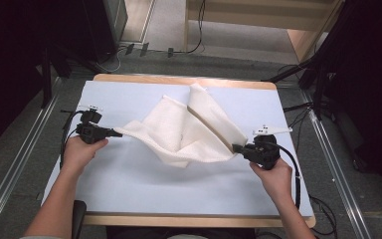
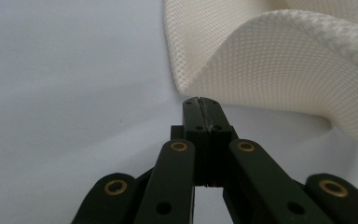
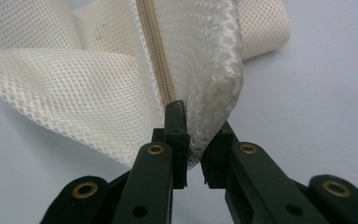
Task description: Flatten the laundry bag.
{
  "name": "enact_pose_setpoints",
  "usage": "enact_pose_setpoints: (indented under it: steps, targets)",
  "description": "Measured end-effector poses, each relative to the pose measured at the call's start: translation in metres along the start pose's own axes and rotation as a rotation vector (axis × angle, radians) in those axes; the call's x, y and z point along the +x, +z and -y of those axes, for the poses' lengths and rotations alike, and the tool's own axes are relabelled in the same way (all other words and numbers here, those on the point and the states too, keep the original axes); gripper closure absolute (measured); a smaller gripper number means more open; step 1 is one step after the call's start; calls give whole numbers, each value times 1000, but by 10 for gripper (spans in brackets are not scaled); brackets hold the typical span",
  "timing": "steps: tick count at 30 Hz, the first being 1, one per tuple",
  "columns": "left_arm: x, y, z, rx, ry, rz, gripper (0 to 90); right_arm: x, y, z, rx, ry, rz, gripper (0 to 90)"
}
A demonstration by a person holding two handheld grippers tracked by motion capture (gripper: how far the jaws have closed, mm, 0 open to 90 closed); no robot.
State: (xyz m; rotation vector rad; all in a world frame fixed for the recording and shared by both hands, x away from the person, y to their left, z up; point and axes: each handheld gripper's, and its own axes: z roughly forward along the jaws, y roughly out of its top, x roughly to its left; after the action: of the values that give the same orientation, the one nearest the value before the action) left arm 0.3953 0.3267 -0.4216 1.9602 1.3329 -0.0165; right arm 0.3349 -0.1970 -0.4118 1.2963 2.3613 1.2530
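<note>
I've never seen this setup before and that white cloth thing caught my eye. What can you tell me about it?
The mesh bag is cream-white netted fabric, with a beige zipper running along one side. It is held stretched and partly lifted over the pale blue table, twisted into loose folds, its middle sagging onto the surface. The left gripper is shut on one corner and the right gripper is shut on the opposite end, beside the zipper.
</note>
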Motion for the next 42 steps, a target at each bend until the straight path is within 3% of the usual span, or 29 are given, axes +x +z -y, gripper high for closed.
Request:
enact_pose_setpoints:
  steps: [8, 11, 16, 17, 20, 22, 27, 35, 37, 39, 42]
  targets:
    - [2, -1, -4, -36, 11, -2, 900, -11, -12, 16, 27, 17, 33, 841]
    - [6, 10, -18, -25, 21, -11, 900, -11, -11, 19, 30, 25, 31, 840]
    - [10, 16, -31, -33, 17, -19, 809, -8, -8, 25, 25, 20, 30, 835]
    - [10, 19, -39, -38, 3, -32, 809, -7, -7, 25, 26, 24, 25, 834]
    - [4, 33, -53, -26, 69, -48, 775, -4, -3, 24, 25, 13, 22, 834]
    - [2, 44, -58, -10, 87, -47, 748, -2, -1, 23, 24, 9, 21, 834]
    - [2, 63, -60, 32, 104, -39, 719, -1, 0, 23, 23, 8, 21, 834]
    - [2, 87, -60, 44, 117, -70, 657, -1, 4, 21, 23, 3, 23, 834]
    - [0, 91, -61, 48, 108, -41, 656, -2, 4, 21, 24, 1, 19, 834]
    - [-5, 94, -61, 50, 135, -59, 669, -2, 4, 20, 26, 6, 17, 834]
    - [-10, 97, -61, 66, 134, -50, 794, -2, 5, 20, 22, 5, 17, 834]
